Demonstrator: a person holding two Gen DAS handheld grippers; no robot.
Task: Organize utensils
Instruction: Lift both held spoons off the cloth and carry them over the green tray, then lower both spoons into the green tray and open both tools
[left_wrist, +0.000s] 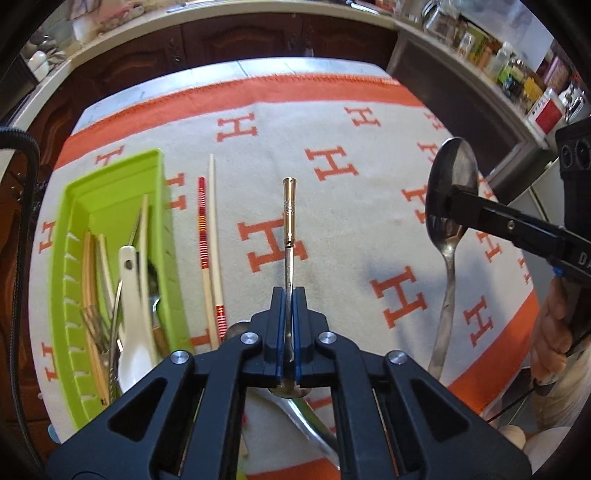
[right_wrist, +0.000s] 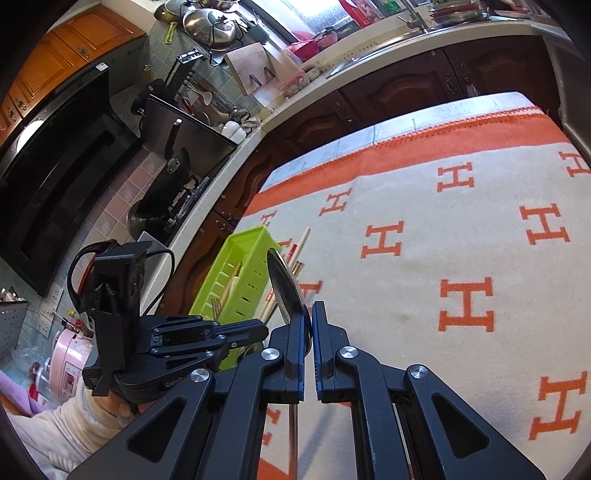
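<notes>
Cloth (left_wrist: 369, 192) btwn grippers lies bare; left fingers (left_wrist: 289, 295) clench gold-handled utensil (left_wrist: 289, 221), right fingers (right_wrist: 309, 314) clench spoon (right_wrist: 286, 284).

A: What sits in the green tray (left_wrist: 110, 192) at the left of the left wrist view?

B: A white ceramic spoon (left_wrist: 135, 314), wooden chopsticks and metal forks, lying lengthwise.

A: And beside it?

B: Two chopsticks (left_wrist: 211, 236) on the cloth just right of the tray, one plain cream, one banded red.

A: The centre?

B: A slim metal utensil with a gold handle (left_wrist: 289, 221) stands up the frame, its lower end hidden.

A: The right?

B: A large steel spoon (left_wrist: 448, 236), bowl toward the top, handle running down.
</notes>
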